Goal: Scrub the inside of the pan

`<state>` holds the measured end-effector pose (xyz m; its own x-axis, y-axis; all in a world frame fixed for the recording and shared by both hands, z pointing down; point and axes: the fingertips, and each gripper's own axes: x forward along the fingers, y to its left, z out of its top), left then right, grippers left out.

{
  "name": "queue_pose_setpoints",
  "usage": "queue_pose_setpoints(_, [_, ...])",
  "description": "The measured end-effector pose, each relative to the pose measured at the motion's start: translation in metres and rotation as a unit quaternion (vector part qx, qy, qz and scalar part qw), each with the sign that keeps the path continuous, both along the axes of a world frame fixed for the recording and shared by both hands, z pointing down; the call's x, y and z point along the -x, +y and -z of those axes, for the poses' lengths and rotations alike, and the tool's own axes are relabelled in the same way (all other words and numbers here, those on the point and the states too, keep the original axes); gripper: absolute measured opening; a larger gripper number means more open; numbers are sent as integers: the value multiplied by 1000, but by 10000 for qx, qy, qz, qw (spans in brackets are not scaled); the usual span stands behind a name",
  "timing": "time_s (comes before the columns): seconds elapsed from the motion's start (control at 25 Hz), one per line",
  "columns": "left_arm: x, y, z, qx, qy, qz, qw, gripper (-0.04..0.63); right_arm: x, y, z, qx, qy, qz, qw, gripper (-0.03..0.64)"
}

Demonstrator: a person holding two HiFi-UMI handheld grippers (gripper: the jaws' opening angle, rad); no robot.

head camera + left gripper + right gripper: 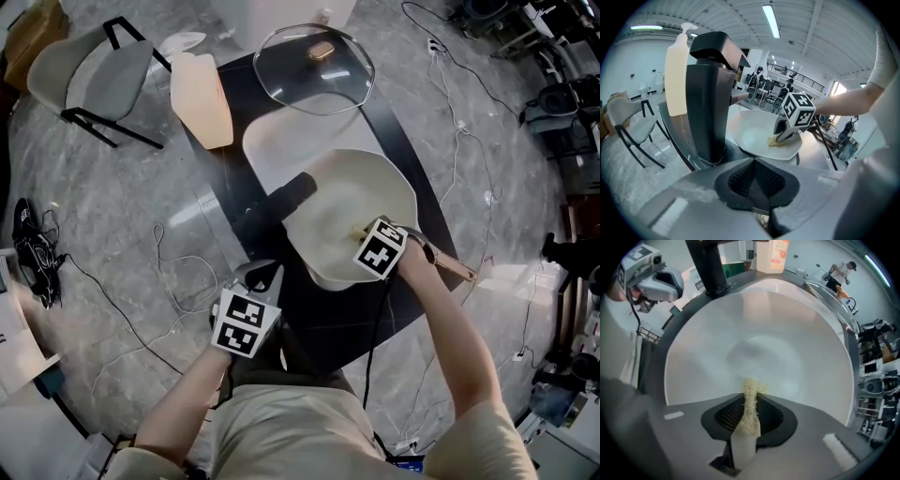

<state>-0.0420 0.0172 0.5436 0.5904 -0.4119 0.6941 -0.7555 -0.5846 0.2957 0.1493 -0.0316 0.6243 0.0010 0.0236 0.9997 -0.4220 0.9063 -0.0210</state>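
Nothing legible anywhere; the label on the bottle (776, 254) is blurred.

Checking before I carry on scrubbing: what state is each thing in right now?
Pan: upright, uncovered.
Glass lid: off, lying beyond the pan.
Scouring pad: clamped, against pan's inside.
Right gripper: jaws shut on the scouring pad.
Left gripper: jaws shut, off the handle.
Soap bottle: upright.

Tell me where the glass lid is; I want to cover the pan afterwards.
In the head view the glass lid lies at the far end of the dark table, beyond the white pan, with the pump bottle to its left.
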Motion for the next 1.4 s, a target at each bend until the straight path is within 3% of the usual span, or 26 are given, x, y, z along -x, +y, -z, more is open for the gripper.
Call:
queue_pose_setpoints(0.16, [-4, 2, 2, 2, 26, -21, 10000, 2, 40, 26, -2, 469, -863, -184, 9950, 81])
queue_pose_setpoints(0.32, [-10, 8, 1, 17, 0, -61, 10000, 2, 75, 24, -7, 258, -1170, 114, 9927, 86])
queue_pose_setpoints(0.44, [-14, 12, 0, 51, -16, -89, 9999, 2, 87, 9, -9, 115, -1335, 26, 9910, 89])
queue_pose_setpoints(0.56, [-11, 17, -1, 101, -42, -43, 9999, 2, 92, -9, -9, 73, -1665, -452, 9850, 89])
queue_pose_setpoints(0.76, [-5, 25, -6, 226, -71, 89, 9997, 2, 98, -41, -10, -80, -2311, -1547, 9605, 89])
queue_pose_setpoints(1.04, [-10, 24, -4, 178, -51, 27, 9998, 2, 89, -71, -9, -774, -2027, -1668, 9618, 89])
queue_pose_setpoints(1.24, [-7, 27, 0, 174, 15, 135, 9998, 2, 71, -80, -8, -1345, -1457, -1554, 9678, 89])
queue_pose_setpoints(1.4, [3, 38, 0, 232, 36, 327, 9992, 2, 37, -79, -7, -1656, -732, -1439, 9729, 87])
